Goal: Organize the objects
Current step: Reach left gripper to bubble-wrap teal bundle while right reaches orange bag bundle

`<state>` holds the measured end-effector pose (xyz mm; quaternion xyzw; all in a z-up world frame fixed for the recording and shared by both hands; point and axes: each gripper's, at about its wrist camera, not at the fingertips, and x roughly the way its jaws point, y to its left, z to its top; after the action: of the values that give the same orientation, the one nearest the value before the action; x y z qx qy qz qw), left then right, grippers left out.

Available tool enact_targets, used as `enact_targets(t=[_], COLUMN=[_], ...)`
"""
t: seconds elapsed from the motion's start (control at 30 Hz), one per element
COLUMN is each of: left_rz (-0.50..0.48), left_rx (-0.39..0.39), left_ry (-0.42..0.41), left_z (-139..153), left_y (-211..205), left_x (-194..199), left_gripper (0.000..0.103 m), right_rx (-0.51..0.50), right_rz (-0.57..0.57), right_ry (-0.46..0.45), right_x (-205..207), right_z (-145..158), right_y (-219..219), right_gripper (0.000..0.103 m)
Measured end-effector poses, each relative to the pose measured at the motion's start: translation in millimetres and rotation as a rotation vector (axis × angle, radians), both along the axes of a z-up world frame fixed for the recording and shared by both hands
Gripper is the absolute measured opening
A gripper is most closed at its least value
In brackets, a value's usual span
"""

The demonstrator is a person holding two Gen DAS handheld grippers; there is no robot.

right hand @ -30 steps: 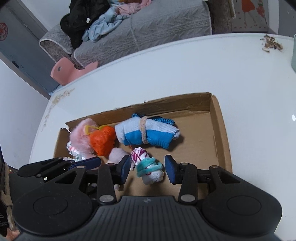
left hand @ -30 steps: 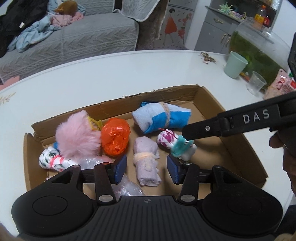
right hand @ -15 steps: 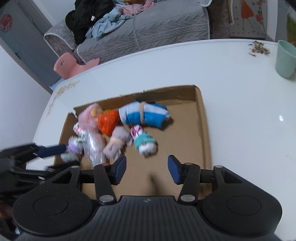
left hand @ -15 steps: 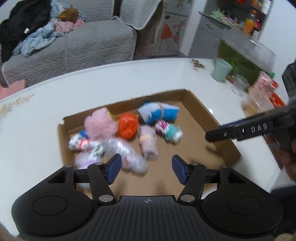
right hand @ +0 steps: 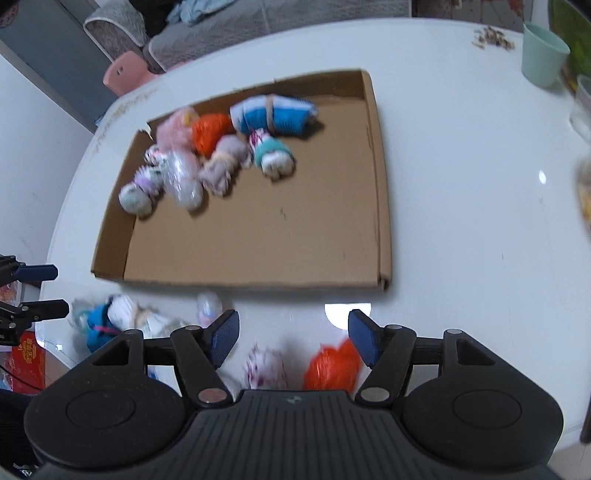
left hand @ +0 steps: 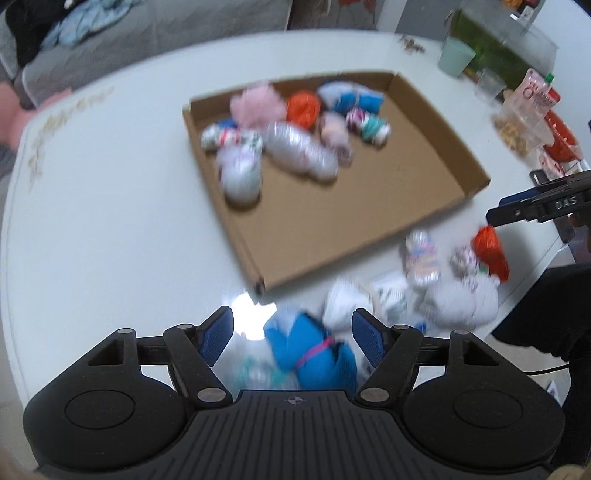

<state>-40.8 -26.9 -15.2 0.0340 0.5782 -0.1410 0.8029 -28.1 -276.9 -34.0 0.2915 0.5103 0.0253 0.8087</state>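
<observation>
A shallow cardboard box (left hand: 469,158) (right hand: 380,206) on the white table holds several rolled bundles at its far end, among them a pink fluffy one (left hand: 255,103), an orange one (left hand: 303,108) and a blue-and-white roll (right hand: 275,115). More bundles lie loose on the table in front of the box. My left gripper (left hand: 293,334) hangs over a blue bundle (left hand: 314,356); its jaws are opening and press on nothing. My right gripper (right hand: 291,334) is above an orange bundle (right hand: 332,365) and a white-pink one (right hand: 264,369); its jaws are opening too, holding nothing.
A mint cup (right hand: 543,53) (left hand: 456,57) stands at the table's far right, beside clear cups and snack packets (left hand: 532,110). A grey sofa (left hand: 147,33) with clothes sits beyond the table. A dark sleeve (left hand: 546,306) shows at the near right edge.
Both grippers have pulled back out of the box toward the near table edge and spread their jaws. The purple roll and the teal-banded roll stay in the box.
</observation>
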Motion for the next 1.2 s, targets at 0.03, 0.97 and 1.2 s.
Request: enact_targets(t=[0.03,0.97,1.2], left_rz=[0.015,0.430,0.430], left_rx=[-0.003,-0.060,0.005], left_ry=[0.017,0.122,0.124], left_z=[-3.1,-39.5,-52.6], left_y=[2.7,60.2,58.8], left_x=[-2.5,-10.0,-12.4], left_gripper=[0.076,0.077,0.080], right_rx=[0.000,-0.106,-0.122], right_rz=[0.001,0.109,0.144], right_ry=[0.006,0.150,0.166], right_x=[-2.1,-7.0,-6.7], right_z=[-1.6,-24.1,-27.1], right_y=[1.9,24.9,29.2], right_gripper=[0.064,0.065,0.056])
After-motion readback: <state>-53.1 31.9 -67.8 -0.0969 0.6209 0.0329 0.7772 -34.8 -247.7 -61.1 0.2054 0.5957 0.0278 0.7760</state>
